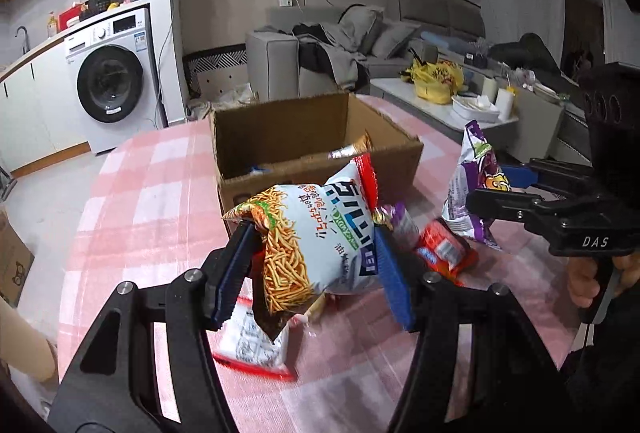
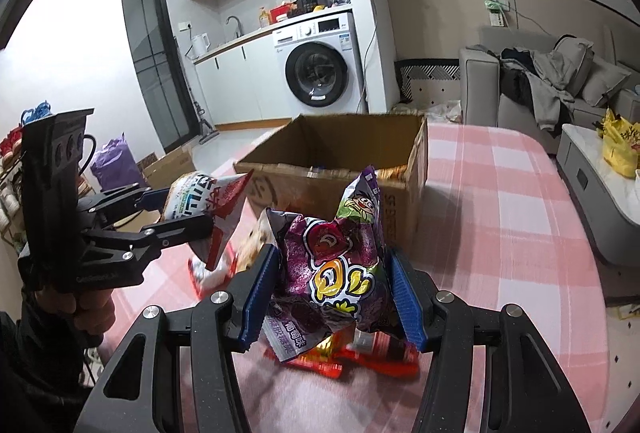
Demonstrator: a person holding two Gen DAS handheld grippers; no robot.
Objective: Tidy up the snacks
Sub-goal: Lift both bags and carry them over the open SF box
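Blue-padded, the left gripper pinches a white noodle-snack bag above the checked table; the right gripper clamps a purple candy bag. Both bags stand upright, long axes vertical. Best carried clear over the cardboard box rim before letting go.

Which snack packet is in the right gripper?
The purple candy packet, pinched in the right gripper. The left gripper holds the white noodle-snack packet; red packets lie on the table.
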